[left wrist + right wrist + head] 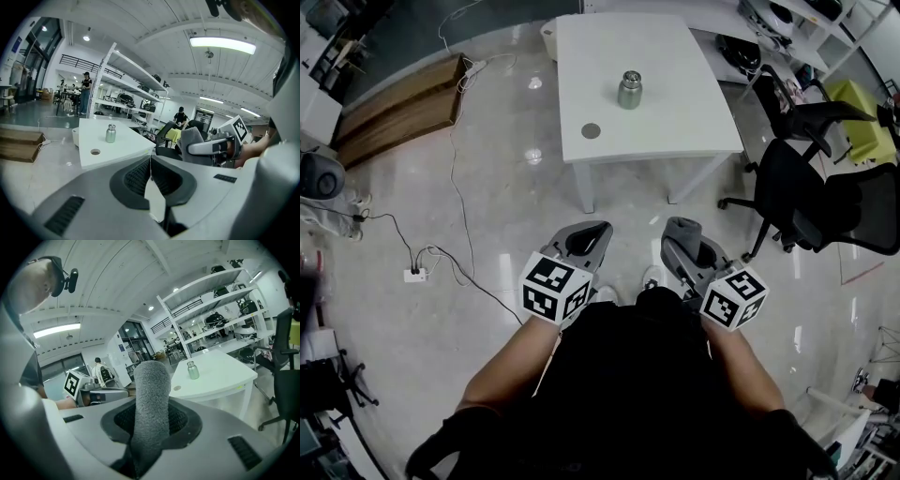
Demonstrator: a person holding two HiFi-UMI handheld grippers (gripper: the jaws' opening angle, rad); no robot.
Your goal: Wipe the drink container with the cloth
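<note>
Head view – one drink container (629, 90), one cloth (678, 229), two claws (592, 232) (690, 251)

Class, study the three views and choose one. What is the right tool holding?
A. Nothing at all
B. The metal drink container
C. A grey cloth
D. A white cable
C: in the right gripper view a rolled grey cloth stands pinched between the jaws of the right tool, while the drink container stands apart on the white table.
</note>
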